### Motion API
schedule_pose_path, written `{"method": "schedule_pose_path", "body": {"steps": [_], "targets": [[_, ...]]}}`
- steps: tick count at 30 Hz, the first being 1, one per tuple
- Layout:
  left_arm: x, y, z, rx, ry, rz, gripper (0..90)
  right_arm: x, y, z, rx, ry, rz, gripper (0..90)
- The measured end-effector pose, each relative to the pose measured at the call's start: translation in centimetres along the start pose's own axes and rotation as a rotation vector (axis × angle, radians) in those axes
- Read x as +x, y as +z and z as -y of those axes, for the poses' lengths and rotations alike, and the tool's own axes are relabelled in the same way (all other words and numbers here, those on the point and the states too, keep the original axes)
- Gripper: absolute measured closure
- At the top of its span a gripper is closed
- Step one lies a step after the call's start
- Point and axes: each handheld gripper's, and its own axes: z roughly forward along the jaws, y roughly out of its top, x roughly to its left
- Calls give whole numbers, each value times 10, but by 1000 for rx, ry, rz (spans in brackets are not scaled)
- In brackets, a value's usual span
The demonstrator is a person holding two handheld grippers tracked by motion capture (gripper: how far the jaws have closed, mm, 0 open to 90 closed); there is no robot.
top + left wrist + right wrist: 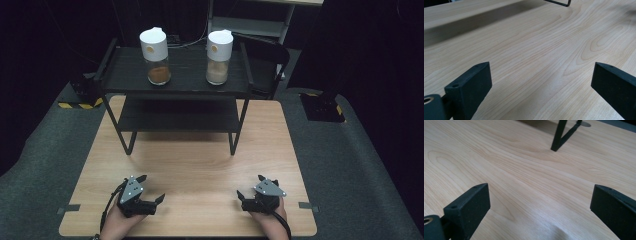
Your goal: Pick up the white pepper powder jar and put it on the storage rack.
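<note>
Two clear jars with white lids stand on the top shelf of a black rack (pixel 115 77). The left jar (pixel 155 50) holds reddish-brown powder, the right jar (pixel 219 51) a paler tan powder. My left gripper (pixel 151 188) rests near the table's front left, open, nothing between its jaws. My right gripper (pixel 249 186) rests at the front right, also open and holding nothing. In the left gripper view, the left gripper (pixel 541 82) has bare wood between its jaws. The right gripper (pixel 540 203) looks along the tabletop toward a black rack leg (pixel 558 135).
The light wooden table (pixel 195 160) carries the two-tier rack at its far edge, with a lower shelf (pixel 175 117) beneath. Grey carpet surrounds the table. A black chair (pixel 267 55) and a pale shelf unit (pixel 250 22) stand behind the rack.
</note>
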Motion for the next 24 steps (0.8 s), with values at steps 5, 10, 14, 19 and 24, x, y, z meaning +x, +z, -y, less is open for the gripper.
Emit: {"method": "schedule_pose_path", "body": {"steps": [5,10,14,19,24], "targets": [[-7,3,-7,43,10,-20,34,-9,-8,7,-12,28,-12,22],[-16,6,-12,68,49,-50,34,-13,-12,9,-9,59,-19,15],[-21,7,-14,85,76,-62,34,-10,-10,6,2,53,-20,14],[-24,8,-16,102,84,-78,28,-6,-7,3,14,41,-19,14],[-22,8,-17,108,81,-64,21,-2,-8,3,10,24,-10,14]]}}
